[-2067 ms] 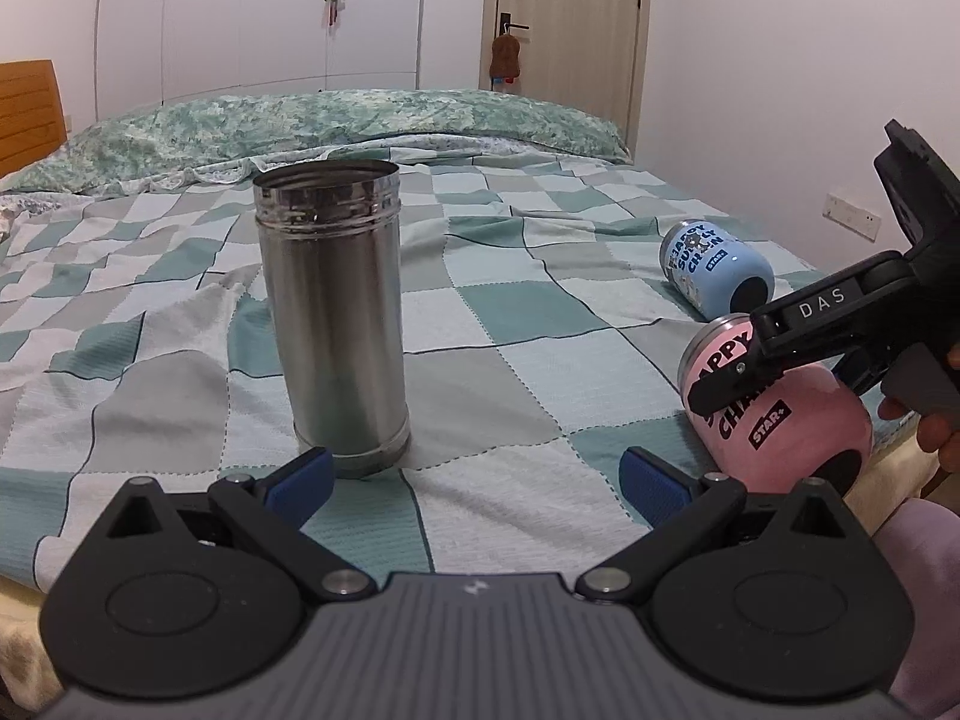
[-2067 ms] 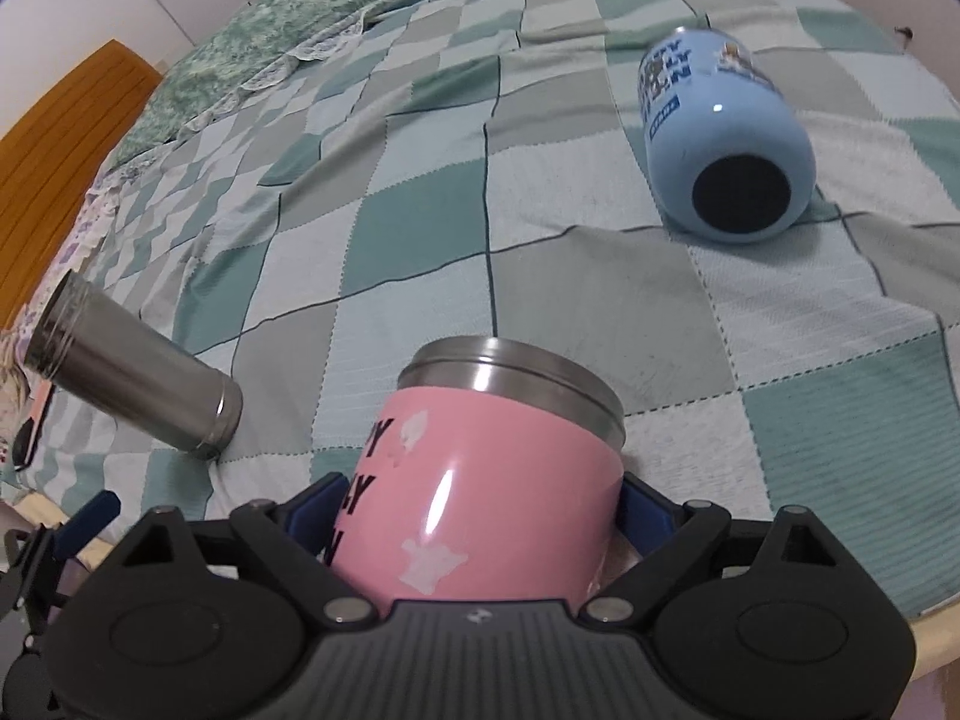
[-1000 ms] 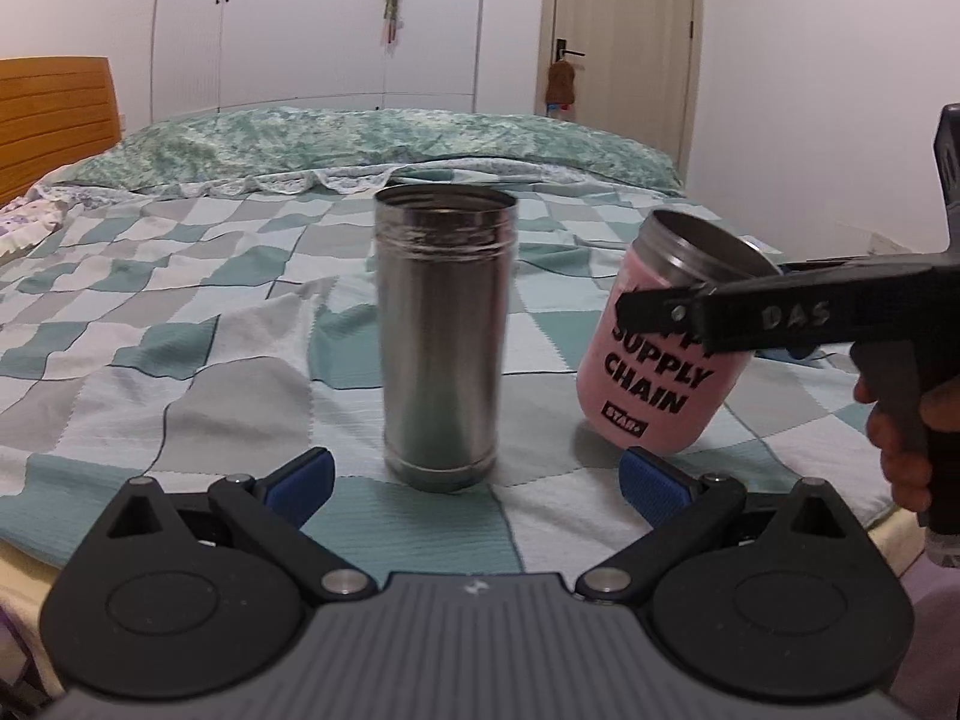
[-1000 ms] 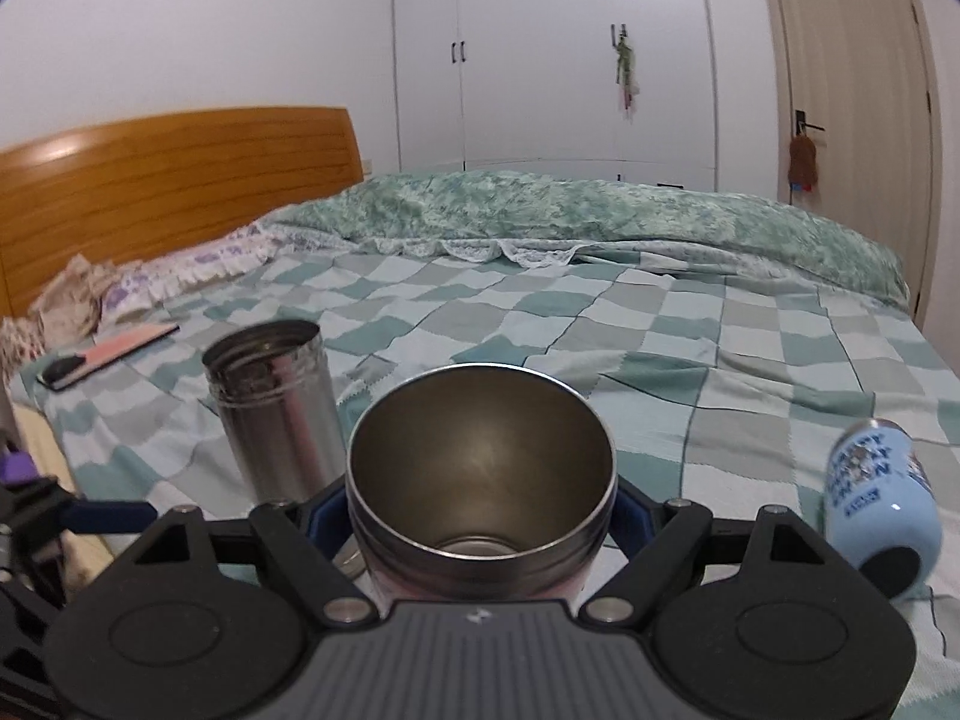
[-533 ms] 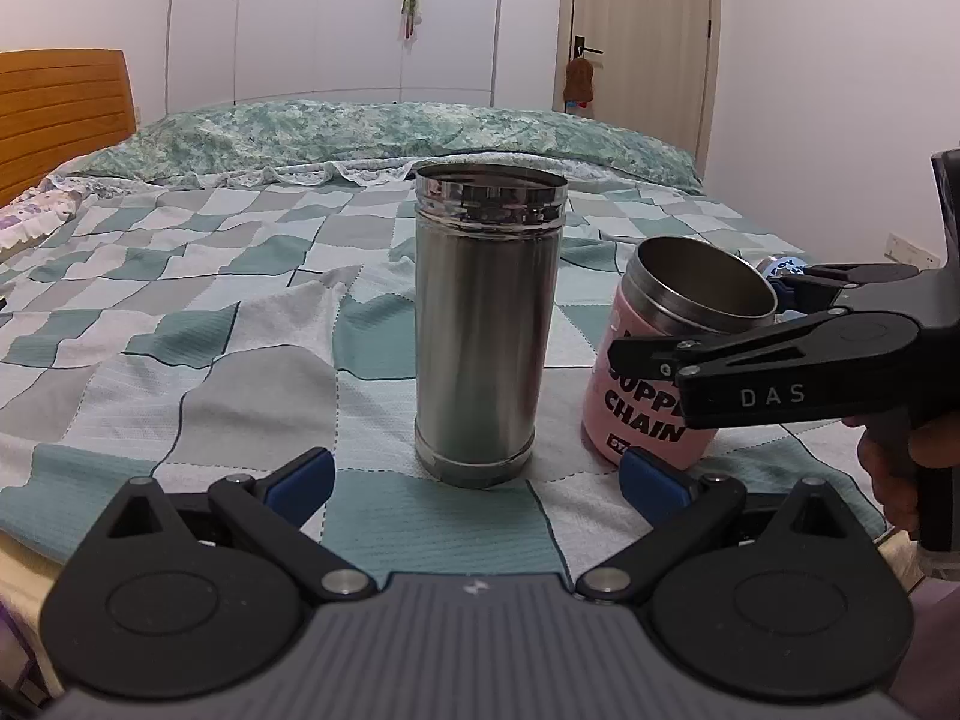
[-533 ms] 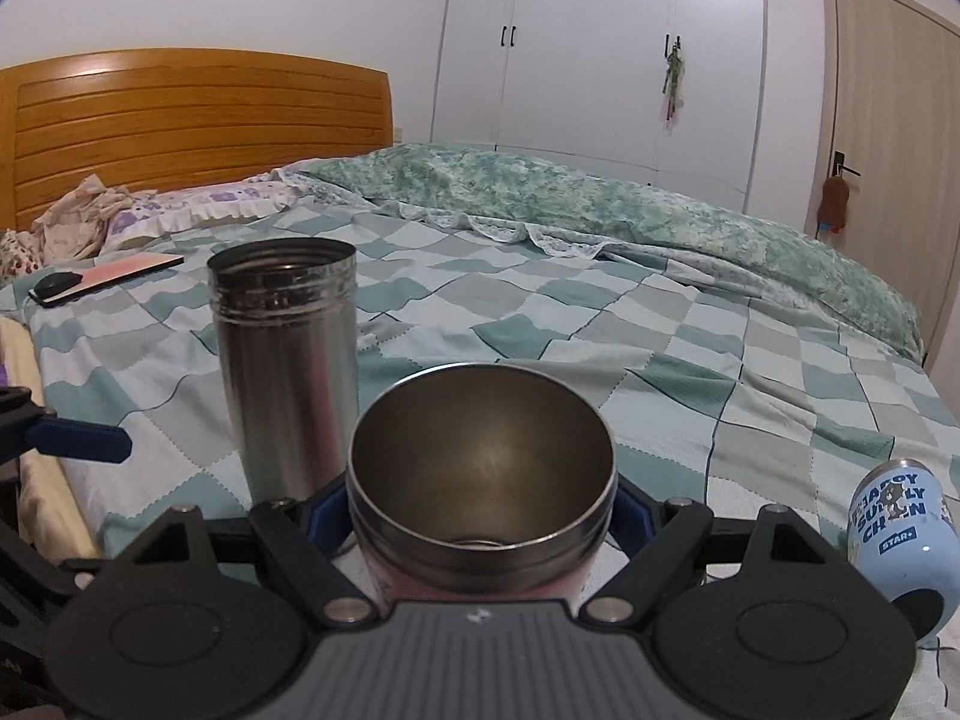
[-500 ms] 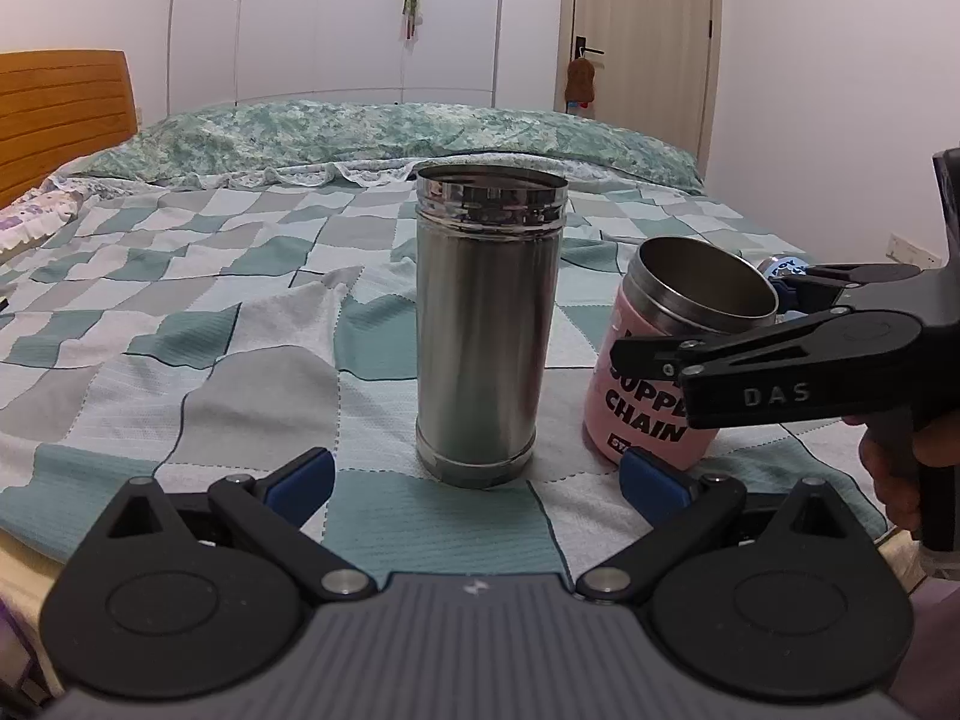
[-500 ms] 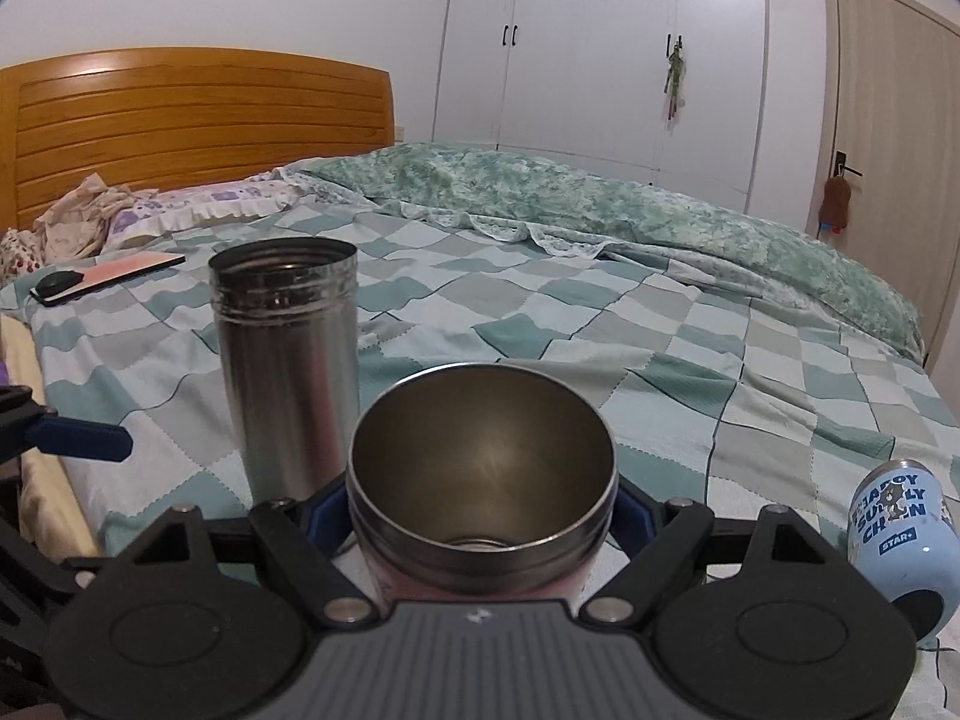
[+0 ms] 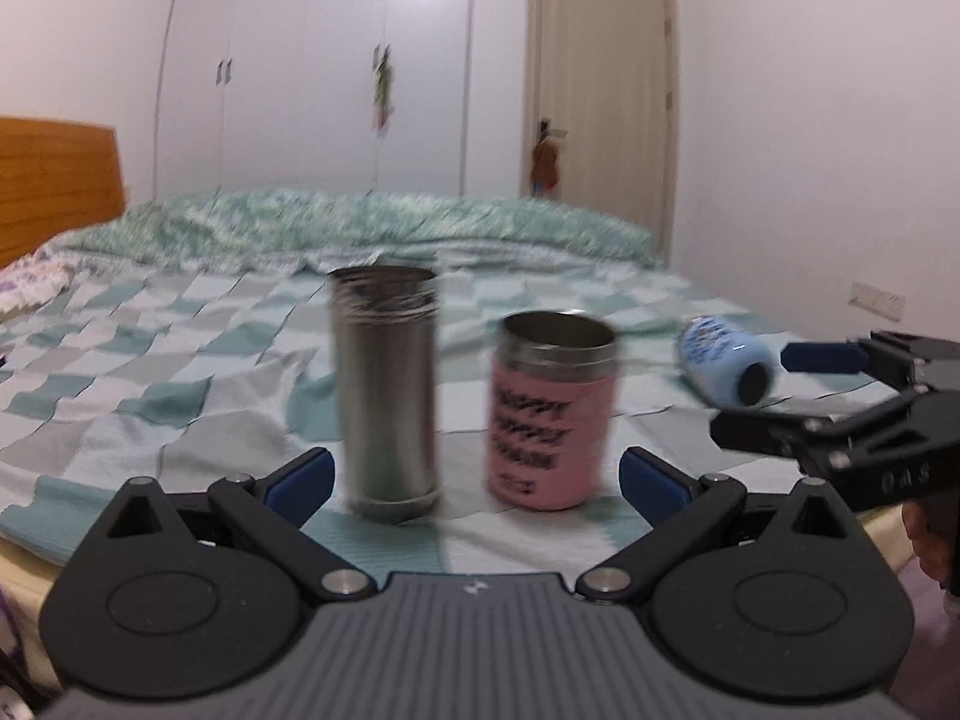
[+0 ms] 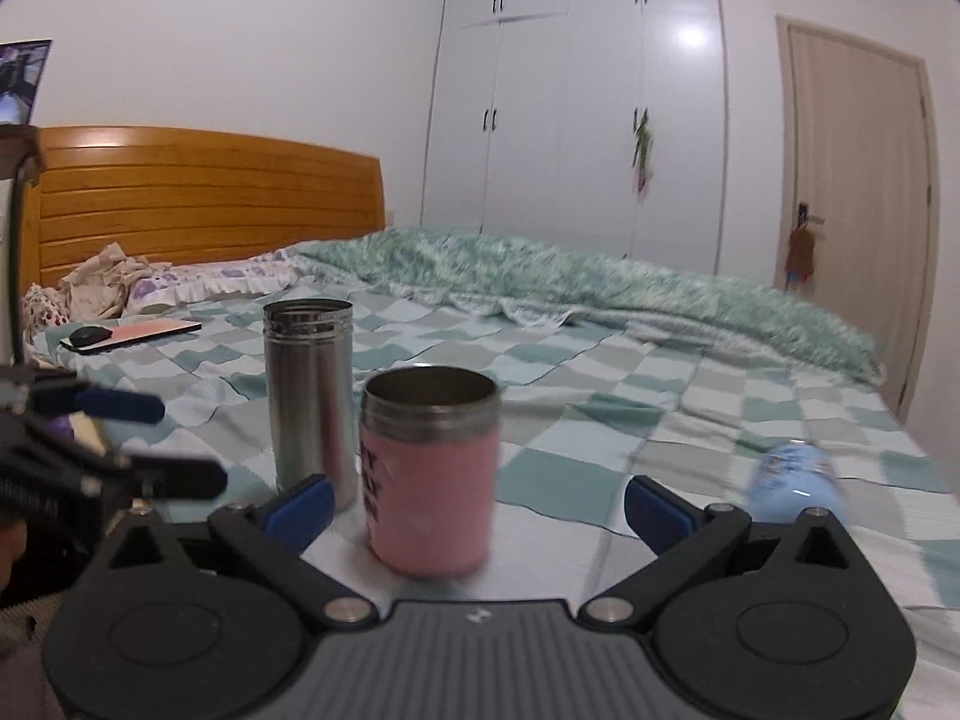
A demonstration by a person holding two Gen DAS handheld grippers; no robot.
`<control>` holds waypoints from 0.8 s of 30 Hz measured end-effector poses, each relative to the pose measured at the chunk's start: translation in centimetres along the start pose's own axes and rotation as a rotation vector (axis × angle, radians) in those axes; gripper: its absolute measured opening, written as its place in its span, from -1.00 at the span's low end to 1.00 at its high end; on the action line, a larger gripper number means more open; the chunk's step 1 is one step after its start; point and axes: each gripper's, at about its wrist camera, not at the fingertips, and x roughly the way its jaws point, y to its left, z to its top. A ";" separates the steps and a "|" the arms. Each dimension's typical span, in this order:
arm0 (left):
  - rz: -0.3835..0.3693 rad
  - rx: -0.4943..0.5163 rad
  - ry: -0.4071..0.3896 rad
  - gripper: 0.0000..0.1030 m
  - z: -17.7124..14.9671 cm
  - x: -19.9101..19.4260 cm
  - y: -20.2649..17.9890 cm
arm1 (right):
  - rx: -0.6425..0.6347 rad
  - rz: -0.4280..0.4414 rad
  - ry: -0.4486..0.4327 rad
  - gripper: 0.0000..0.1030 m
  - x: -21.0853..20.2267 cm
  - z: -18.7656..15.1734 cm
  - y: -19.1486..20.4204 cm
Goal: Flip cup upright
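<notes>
A pink cup point(image 9: 549, 414) point(image 10: 429, 471) stands upright on the checked bedspread, open end up. A tall steel cup point(image 9: 384, 390) point(image 10: 309, 402) stands upright just left of it. A blue cup point(image 9: 729, 369) point(image 10: 795, 483) lies on its side to the right. My left gripper point(image 9: 474, 474) is open and empty, a little short of the two standing cups. My right gripper point(image 10: 477, 507) is open and empty, drawn back from the pink cup; it also shows at the right edge of the left wrist view point(image 9: 840, 420).
The checked bedspread point(image 10: 600, 396) covers the bed, with a rumpled green quilt point(image 10: 540, 270) at the back. A phone and a dark mouse point(image 10: 129, 333) lie at the left near the wooden headboard point(image 10: 198, 198). The bed's front edge is close below both grippers.
My right gripper has opened and let go of the pink cup, which now stands on the bed, and has pulled back from it. My left gripper has drawn back slightly.
</notes>
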 end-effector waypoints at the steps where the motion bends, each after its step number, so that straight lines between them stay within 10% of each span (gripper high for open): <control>1: -0.004 0.005 -0.015 1.00 -0.2 -0.4 -0.6 | -0.006 -0.010 -0.008 1.00 -1.0 -0.5 -0.2; 24: 0.092 -0.023 -0.167 1.00 -5.9 -2.1 -6.5 | 0.044 -0.223 -0.152 1.00 -10.9 -8.9 -3.5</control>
